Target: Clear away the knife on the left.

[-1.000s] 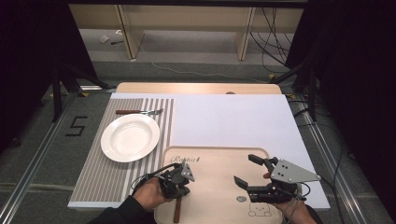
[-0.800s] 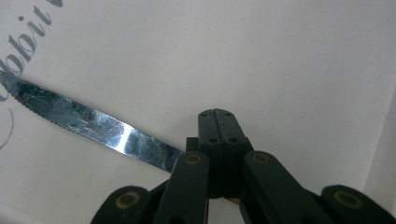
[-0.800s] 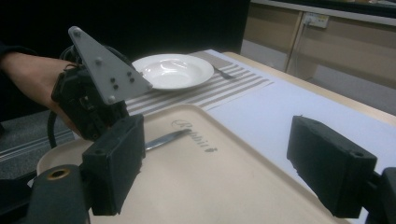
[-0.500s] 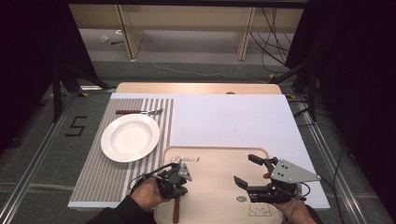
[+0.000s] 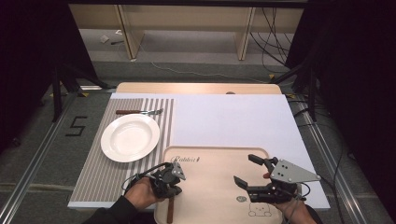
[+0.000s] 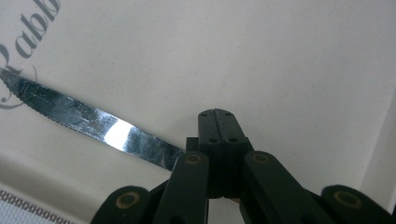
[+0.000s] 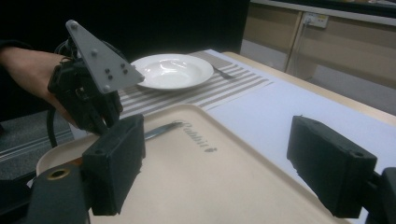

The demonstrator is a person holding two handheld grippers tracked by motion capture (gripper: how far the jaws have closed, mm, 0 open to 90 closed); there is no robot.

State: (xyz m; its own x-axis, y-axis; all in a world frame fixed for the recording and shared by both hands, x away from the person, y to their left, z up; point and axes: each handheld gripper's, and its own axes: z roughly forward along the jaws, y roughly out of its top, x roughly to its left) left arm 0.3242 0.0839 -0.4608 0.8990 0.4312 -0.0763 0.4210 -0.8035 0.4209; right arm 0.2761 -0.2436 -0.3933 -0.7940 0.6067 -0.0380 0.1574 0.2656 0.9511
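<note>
- Dark surroundings are framing a wooden table point(image 5: 198, 87) covered by a white sheet point(image 5: 233, 121), with a striped placemat point(image 5: 100, 172) lying along its left side.
- At about 7 o'clock of the sheet, a white plate point(image 5: 130, 137) is sitting on the placemat, and a fork point(image 5: 139, 112) is lying at the plate's 12 o'clock, as in a table setting that is only partly laid.
- At 6 o'clock on the table, a beige tray point(image 5: 210, 186) is serving as the pickup spot for the cutlery.
- I am clamping my left gripper point(image 5: 170, 183) shut on the knife point(image 6: 88, 126) near where blade meets handle, at the tray's 8 o'clock edge.
- From the left gripper view, the blade is sticking out toward 10 o'clock, low over the tray floor; the brown handle point(image 5: 171, 211) is trailing toward 6 o'clock in the high view.
- I judge the grip near the middle is keeping the knife balanced for a carry to the placemat, probably beside the plate.
- I am holding my right gripper point(image 5: 254, 173) with jaws spread wide and nothing between them, hovering over the tray's 4 o'clock part.
- It is waiting clear of the left hand point(image 5: 142, 193), by my reading, so the knife has room to travel.
</note>
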